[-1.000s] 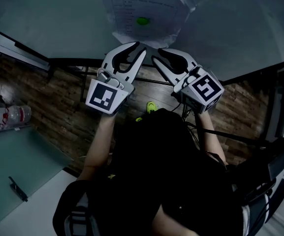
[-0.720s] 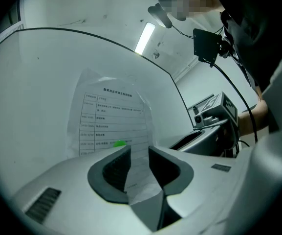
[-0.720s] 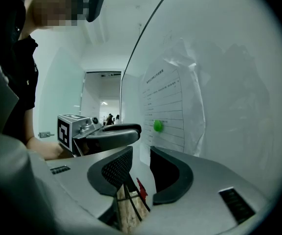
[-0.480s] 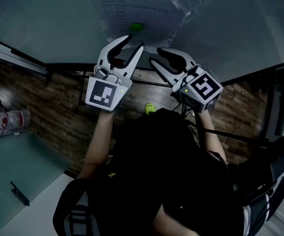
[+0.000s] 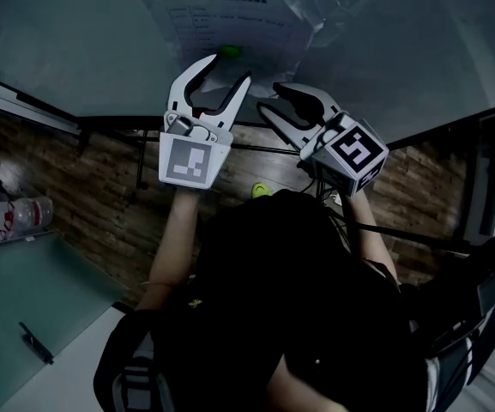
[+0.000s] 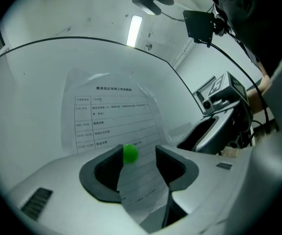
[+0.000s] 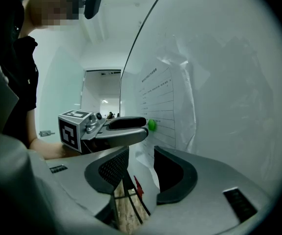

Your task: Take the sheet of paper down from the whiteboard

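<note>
The sheet (image 5: 230,24) is hanging on the whiteboard (image 5: 75,41), pinned near its lower middle by a green magnet (image 5: 229,51). The left claw (image 5: 226,69) is pointing level at the board. Its jaws have just been opening and are standing wide apart, with the magnet between their tips. In the left gripper view the magnet (image 6: 130,153) is sitting close by one jaw's tip, possibly touching it, though the angle leaves that unsure. The right claw (image 5: 273,98) is hovering just beside the left one. Its jaws have also just been opening and are standing apart, gripping nothing. In the right gripper view the sheet's (image 7: 162,102) lower edge is showing in the gap between them, unpressed.
</note>
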`<action>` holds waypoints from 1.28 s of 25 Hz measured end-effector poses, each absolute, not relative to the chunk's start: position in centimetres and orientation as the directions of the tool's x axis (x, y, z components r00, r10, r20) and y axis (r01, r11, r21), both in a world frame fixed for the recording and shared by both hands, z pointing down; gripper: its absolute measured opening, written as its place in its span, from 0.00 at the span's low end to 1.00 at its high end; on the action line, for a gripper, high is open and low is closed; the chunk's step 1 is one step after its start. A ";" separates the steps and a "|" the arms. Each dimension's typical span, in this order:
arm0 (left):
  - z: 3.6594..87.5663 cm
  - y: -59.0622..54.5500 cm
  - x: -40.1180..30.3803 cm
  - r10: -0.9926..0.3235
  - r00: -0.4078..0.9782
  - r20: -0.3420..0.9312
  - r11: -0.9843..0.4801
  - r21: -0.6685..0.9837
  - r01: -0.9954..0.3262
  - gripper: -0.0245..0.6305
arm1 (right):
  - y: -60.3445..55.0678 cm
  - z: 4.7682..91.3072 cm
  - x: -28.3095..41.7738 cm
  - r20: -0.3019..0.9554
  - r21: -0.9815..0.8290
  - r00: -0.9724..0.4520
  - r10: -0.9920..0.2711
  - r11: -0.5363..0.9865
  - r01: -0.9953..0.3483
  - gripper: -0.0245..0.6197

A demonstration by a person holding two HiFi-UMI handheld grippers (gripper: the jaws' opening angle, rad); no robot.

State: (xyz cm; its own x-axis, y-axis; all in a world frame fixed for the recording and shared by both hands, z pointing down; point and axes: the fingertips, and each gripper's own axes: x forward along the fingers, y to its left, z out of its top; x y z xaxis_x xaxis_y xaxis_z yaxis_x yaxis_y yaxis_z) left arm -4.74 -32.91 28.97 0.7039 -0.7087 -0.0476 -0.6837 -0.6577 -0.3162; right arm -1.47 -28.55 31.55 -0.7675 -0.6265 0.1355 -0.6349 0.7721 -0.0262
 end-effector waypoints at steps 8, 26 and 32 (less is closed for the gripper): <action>29.1 -33.5 -4.5 -0.745 0.665 -0.056 -0.608 -0.355 -0.711 0.35 | -28.8 32.0 -0.8 0.157 -0.027 -0.768 -0.621 0.774 -0.632 0.28; 29.1 -34.6 -4.7 -0.792 0.605 -0.085 -0.530 -0.398 -0.749 0.35 | -29.7 32.8 0.2 0.194 -0.040 -0.755 -0.626 0.764 -0.644 0.30; 29.2 -34.9 -5.0 -0.824 0.559 -0.091 -0.475 -0.427 -0.770 0.33 | -30.0 33.6 1.1 0.209 -0.064 -0.743 -0.636 0.749 -0.659 0.30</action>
